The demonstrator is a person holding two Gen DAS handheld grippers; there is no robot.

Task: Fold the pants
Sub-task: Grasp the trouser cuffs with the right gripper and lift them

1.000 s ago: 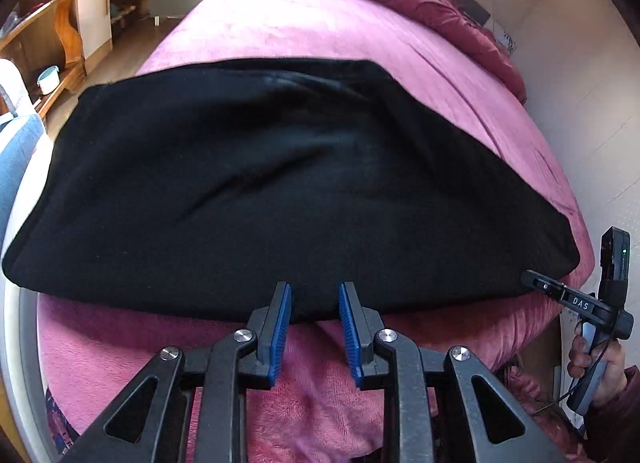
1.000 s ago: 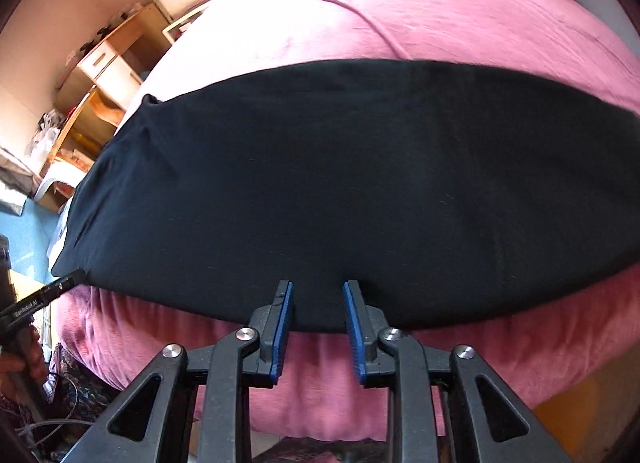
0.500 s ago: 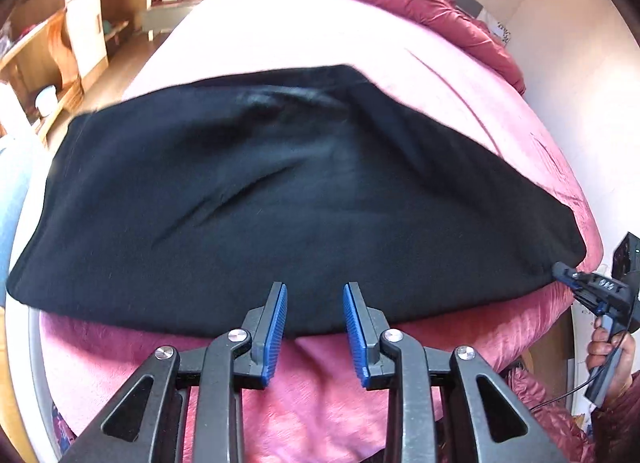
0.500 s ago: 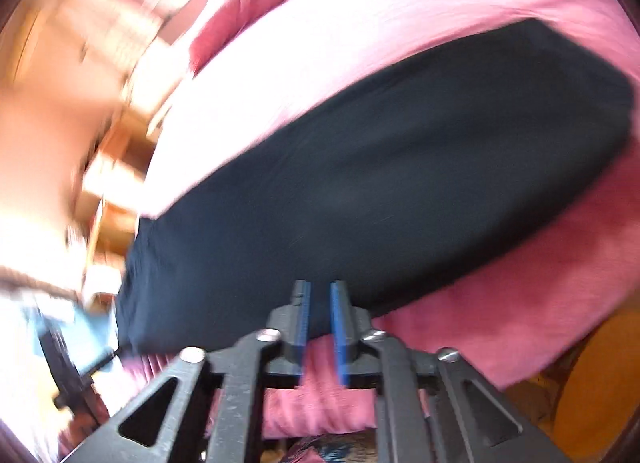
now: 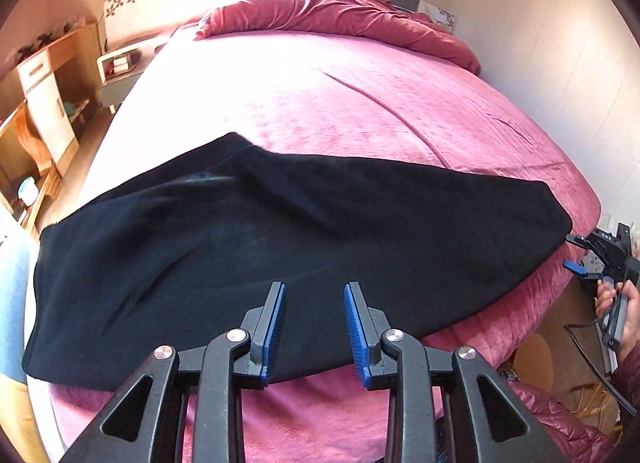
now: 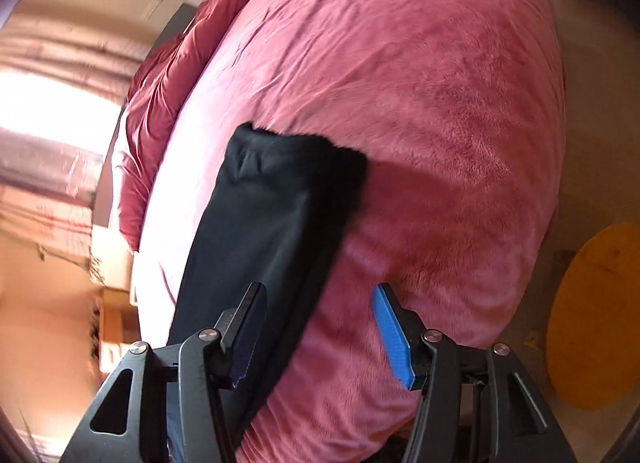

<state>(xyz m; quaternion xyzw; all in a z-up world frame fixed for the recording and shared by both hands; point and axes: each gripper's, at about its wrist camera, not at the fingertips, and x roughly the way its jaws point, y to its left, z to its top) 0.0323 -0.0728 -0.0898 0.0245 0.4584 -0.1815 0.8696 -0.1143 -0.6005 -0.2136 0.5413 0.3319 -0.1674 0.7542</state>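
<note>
Black pants lie folded lengthwise across the lower middle of the frame on the pink bed. The left gripper hovers over their near edge, fingers spread and empty; the right gripper, at the pants' end, is also spread wide.

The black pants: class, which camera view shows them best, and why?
The left wrist view: the black pants lie across the pink bed, visible end to end. The right wrist view shows only one narrow end, seen lengthwise and slightly blurred.
</note>
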